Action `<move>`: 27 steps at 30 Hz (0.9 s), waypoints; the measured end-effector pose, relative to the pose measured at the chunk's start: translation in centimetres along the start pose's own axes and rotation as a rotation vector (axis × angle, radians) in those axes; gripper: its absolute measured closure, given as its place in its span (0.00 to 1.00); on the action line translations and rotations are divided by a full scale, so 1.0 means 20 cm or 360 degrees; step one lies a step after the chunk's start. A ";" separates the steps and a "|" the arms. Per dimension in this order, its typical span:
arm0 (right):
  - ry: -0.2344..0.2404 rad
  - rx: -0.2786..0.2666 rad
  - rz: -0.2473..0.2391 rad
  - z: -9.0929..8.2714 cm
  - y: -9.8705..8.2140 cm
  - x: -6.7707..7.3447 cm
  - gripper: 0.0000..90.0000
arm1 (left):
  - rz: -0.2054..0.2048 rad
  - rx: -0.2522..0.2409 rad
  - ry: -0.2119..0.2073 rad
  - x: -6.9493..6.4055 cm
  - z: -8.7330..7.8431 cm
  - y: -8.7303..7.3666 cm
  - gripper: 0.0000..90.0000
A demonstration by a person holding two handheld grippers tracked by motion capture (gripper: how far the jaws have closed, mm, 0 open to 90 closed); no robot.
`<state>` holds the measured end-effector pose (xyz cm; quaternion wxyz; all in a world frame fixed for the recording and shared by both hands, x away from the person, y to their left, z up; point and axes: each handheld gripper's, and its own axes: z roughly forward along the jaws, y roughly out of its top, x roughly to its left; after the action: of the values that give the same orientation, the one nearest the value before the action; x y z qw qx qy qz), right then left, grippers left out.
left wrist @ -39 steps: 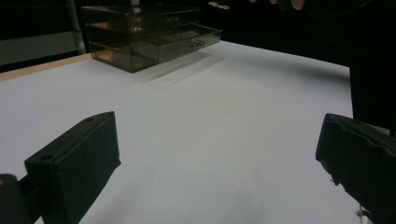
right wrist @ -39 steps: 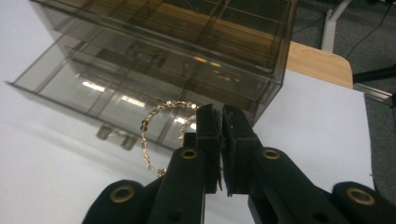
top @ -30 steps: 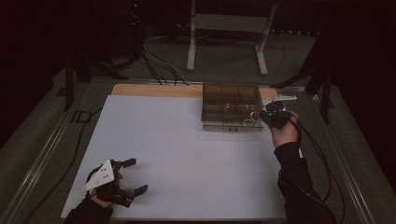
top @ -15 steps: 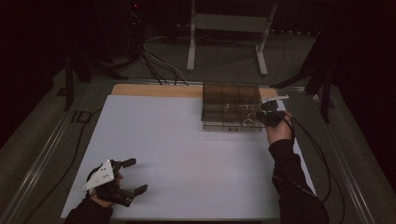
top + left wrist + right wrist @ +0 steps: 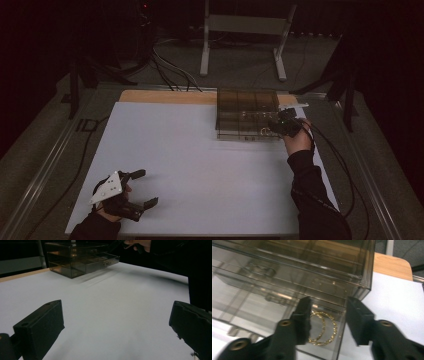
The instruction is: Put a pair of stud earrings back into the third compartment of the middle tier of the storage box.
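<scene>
Since the earlier frames, the right gripper (image 5: 327,320) has just been opening its jaws over the pulled-out drawer (image 5: 287,315) of the smoky clear drawer box (image 5: 247,114), and the right hand (image 5: 297,141) has barely shifted along the box's front corner. Its jaws now stand partly apart with nothing pressed between the pads. Below and between the two black jaws lies a gold bracelet (image 5: 323,328), a pair of beaded hoops resting on the drawer's floor, close against the inner face of the left-hand jaw in the right gripper view and clear of the other one. Whether that jaw touches the hoops cannot be told. Beyond the jaw tips rises the box's upper tier, and to the outside of the far jaw the white table sheet (image 5: 200,165) shows.

Meanwhile the left gripper (image 5: 134,192) has kept its place at the near corner of the sheet. Its jaws are spread wide and hold nothing; only bare white surface lies between them. Far ahead of its jaw tips, in the left gripper view, stands the drawer box with its lower drawer drawn out.
</scene>
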<state>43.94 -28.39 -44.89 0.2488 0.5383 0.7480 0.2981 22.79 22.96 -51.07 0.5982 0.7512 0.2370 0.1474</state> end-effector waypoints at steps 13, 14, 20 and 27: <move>0.0238 -0.0128 0.0018 -0.12 0.02 0.09 0.18 | 0.0000 0.0012 -0.0002 0.00 0.02 0.01 0.01; 0.0259 -0.0146 0.0017 -0.13 0.02 0.09 0.16 | 0.0000 0.0015 -0.0002 0.00 0.02 0.01 0.01; 0.0389 -0.0161 -0.0024 -0.18 0.06 0.14 0.03 | 0.0011 0.0019 -0.0006 0.00 0.03 0.01 0.01; 0.0407 -0.0259 -0.0110 -0.27 0.08 0.22 0.00 | 0.0010 0.0017 -0.0004 0.00 0.02 0.01 0.01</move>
<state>39.98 -24.72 -40.18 0.2045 0.4478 0.7651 0.4151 22.97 22.64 -51.03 0.5941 0.7553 0.2347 0.1470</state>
